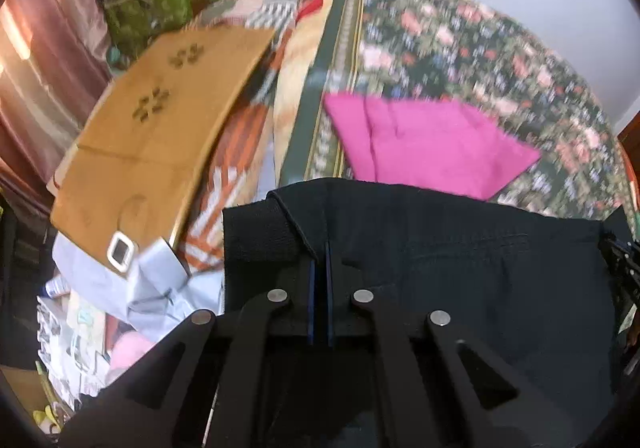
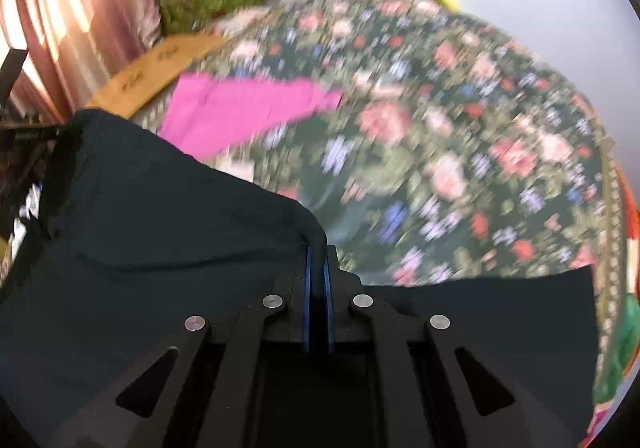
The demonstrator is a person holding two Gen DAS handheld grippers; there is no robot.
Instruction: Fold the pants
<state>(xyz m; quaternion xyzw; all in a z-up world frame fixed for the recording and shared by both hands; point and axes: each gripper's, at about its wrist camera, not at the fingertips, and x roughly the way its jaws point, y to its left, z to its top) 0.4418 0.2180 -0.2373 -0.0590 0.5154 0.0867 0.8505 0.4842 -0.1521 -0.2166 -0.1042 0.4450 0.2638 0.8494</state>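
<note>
Dark navy pants (image 1: 460, 260) hang stretched between my two grippers above a floral bedspread (image 1: 460, 44). My left gripper (image 1: 319, 248) is shut on the pants' waistband corner at the left end. My right gripper (image 2: 318, 248) is shut on the other top corner of the pants (image 2: 160, 232), which spread to the left of it; another dark part (image 2: 500, 312) lies lower right. The right gripper's body shows at the far right edge of the left wrist view (image 1: 620, 260). Both views are motion-blurred.
A folded pink garment (image 1: 432, 144) lies on the bedspread beyond the pants, also in the right wrist view (image 2: 240, 108). A flat brown cardboard sheet (image 1: 160, 120) lies on the left. A green bag (image 1: 160, 4) of clutter and pink curtains (image 2: 68, 20) stand at the back left.
</note>
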